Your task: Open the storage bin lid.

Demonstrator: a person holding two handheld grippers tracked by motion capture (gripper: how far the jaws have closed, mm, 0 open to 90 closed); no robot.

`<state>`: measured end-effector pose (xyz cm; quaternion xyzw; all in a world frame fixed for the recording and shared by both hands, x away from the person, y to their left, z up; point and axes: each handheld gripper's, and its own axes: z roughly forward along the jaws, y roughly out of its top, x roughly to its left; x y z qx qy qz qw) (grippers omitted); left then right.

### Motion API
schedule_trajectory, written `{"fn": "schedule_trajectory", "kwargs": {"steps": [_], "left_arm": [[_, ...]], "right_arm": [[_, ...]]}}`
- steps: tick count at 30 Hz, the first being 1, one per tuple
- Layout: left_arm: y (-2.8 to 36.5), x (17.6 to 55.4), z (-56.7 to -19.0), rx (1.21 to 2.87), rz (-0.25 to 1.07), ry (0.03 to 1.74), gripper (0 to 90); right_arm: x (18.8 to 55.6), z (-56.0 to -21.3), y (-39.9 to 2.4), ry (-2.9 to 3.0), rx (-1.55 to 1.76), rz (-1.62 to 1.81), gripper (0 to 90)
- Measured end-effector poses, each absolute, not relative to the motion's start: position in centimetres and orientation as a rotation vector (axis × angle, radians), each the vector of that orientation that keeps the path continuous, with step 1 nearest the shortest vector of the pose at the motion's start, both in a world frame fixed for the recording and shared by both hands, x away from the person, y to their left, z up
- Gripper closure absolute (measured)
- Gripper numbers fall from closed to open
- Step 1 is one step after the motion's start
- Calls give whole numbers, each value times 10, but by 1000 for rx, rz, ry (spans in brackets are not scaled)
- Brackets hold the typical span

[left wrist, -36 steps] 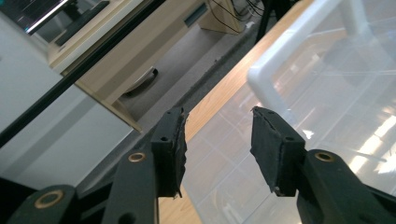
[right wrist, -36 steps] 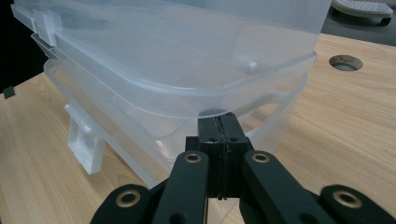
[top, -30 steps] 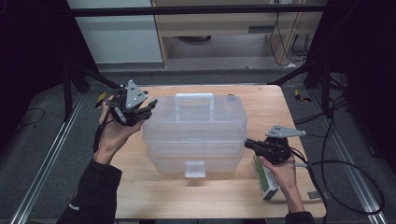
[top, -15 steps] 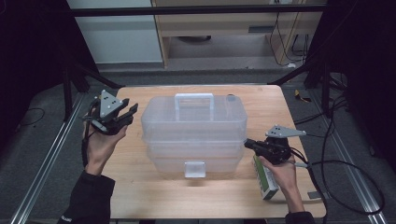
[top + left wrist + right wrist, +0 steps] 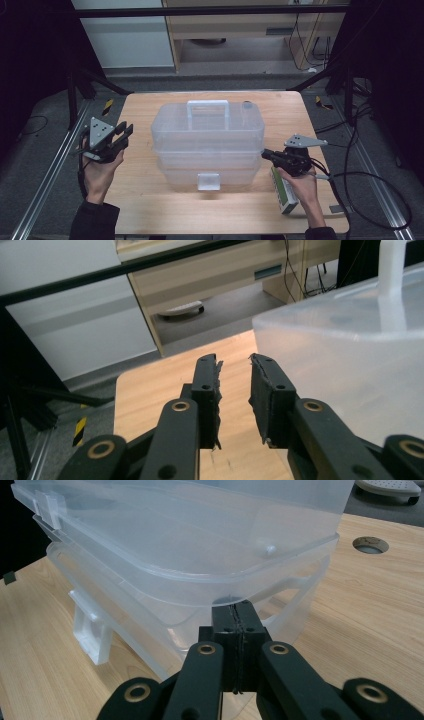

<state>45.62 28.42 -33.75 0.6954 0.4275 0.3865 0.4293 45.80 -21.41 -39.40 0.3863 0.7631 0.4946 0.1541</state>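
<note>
A clear plastic storage box (image 5: 207, 135) with a top handle (image 5: 207, 105) and a front latch (image 5: 208, 181) stands mid-table. My left gripper (image 5: 126, 132) hovers by the table's left edge, apart from the box (image 5: 350, 350). Its jaws (image 5: 235, 360) have just been closing and stand a narrow gap apart with nothing between them. My right gripper (image 5: 264, 152) is shut, its tips (image 5: 235, 607) against the box's right end just under the lid rim (image 5: 175, 535). Nothing shows between its pads.
A green and white carton (image 5: 285, 192) lies on the table under the right hand. A round cable hole (image 5: 247, 105) sits in the wooden tabletop (image 5: 150, 200) behind the box. Cables (image 5: 370, 185) trail off the right side. Metal rails run along both sides.
The left gripper has moved left and down, away from the box's back left corner toward the table's left edge, and its jaws have narrowed. The right gripper has stayed put.
</note>
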Motion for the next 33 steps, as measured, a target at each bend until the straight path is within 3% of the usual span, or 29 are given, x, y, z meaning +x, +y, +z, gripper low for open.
{"fn": "schedule_trajectory", "kwargs": {"steps": [18,33], "left_arm": [[283,442,-372,1804,829,1105,874],[259,444,-391,1933,695,1021,891]], "right_arm": [[457,-394,-215,2187,1100,1418,900],[457,-394,-215,2187,1098,1418,900]]}}
